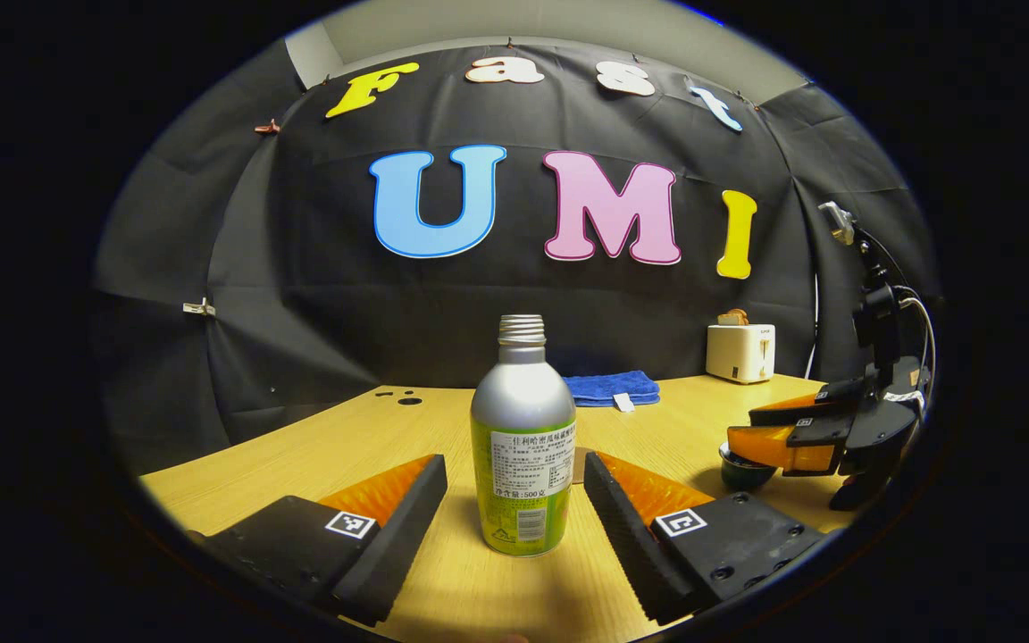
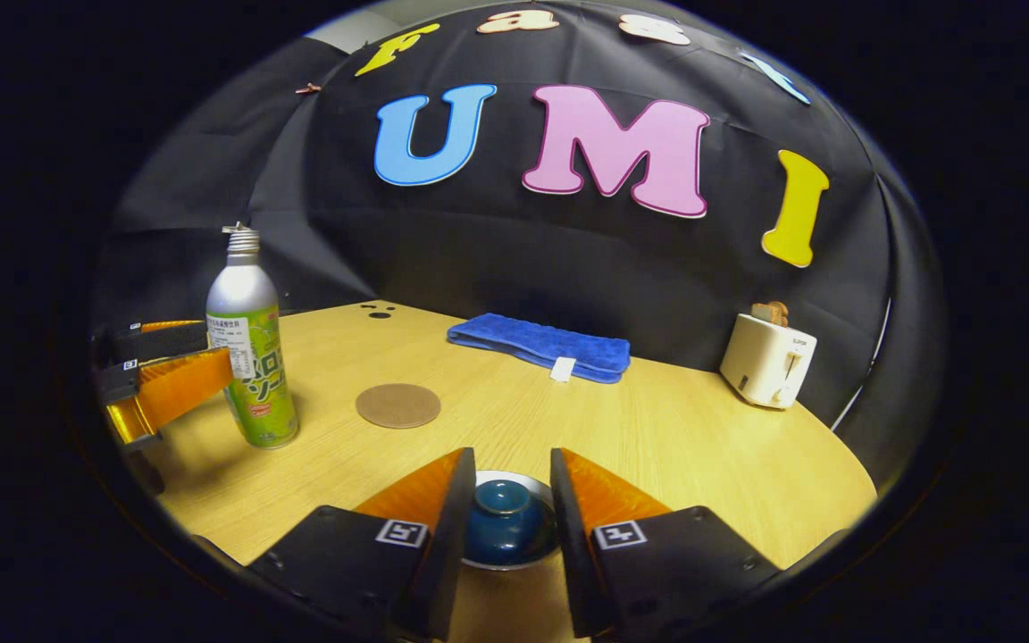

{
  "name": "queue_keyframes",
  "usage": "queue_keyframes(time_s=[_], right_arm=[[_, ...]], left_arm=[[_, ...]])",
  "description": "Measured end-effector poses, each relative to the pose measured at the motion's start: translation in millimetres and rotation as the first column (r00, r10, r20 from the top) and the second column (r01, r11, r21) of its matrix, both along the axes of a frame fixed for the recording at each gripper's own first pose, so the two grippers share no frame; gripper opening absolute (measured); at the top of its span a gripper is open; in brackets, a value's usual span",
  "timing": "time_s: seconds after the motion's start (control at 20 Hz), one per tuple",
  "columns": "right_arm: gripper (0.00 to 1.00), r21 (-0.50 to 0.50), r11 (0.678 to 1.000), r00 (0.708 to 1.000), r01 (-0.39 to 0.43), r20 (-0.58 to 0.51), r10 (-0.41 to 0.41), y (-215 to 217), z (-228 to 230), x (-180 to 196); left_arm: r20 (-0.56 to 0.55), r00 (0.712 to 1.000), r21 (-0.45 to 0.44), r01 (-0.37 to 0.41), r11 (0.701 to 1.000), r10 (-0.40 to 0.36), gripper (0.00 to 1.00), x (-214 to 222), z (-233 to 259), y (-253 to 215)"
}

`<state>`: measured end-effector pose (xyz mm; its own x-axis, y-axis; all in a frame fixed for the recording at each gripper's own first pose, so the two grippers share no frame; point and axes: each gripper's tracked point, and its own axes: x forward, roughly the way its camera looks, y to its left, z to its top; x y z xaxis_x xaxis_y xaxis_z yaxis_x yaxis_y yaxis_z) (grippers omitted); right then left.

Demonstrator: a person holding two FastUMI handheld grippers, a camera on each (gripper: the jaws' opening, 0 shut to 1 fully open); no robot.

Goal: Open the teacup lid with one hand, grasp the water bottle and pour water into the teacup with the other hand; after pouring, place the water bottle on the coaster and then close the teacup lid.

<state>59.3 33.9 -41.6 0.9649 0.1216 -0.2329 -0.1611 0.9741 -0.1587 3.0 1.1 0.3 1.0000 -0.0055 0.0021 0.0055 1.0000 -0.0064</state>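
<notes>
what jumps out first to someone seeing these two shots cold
The silver and green water bottle stands upright on the wooden table, framed by the open left gripper without touching it. In the right gripper view, the right gripper brackets the dark blue teacup lid, with a round coaster near the bottle.

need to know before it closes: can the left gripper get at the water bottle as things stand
Probably yes. The left gripper is open with the water bottle upright between its fingers, nothing between them. The right gripper view also shows its fingers beside the bottle. The right gripper sits apart, around the teacup lid.
</notes>
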Motion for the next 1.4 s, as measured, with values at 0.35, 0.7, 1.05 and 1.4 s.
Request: queue_keyframes(time_s=[0.35, 0.7, 1.05, 1.4], right_arm=[[0.29, 0.014, 1.0, 1.0, -0.016, -0.006, 0.016, -0.4, 0.0, -2.0], [0.27, 0.105, 0.994, 0.992, -0.008, 0.129, -0.006, -10.1, 23.7, -12.9], [0.27, 0.173, 0.985, 0.977, 0.003, 0.208, -0.039, -25.0, 36.0, -25.0], [0.27, 0.186, 0.977, 0.967, 0.104, 0.21, -0.143, -75.3, 37.6, -25.9]], left_arm=[[0.001, 1.0, 0.0, -0.001, 1.0, 0.001, 0.98, 1.1, 0.0, -1.1], [0.004, 0.999, 0.0, 0.037, 0.999, -0.037, 0.98, 1.9, 0.5, -8.7], [0.008, 0.999, -0.001, 0.051, 0.999, -0.051, 0.98, 19.9, 0.9, -9.9], [0.005, 1.0, -0.002, 0.025, 1.0, -0.025, 0.98, 52.9, -0.4, 0.4]])
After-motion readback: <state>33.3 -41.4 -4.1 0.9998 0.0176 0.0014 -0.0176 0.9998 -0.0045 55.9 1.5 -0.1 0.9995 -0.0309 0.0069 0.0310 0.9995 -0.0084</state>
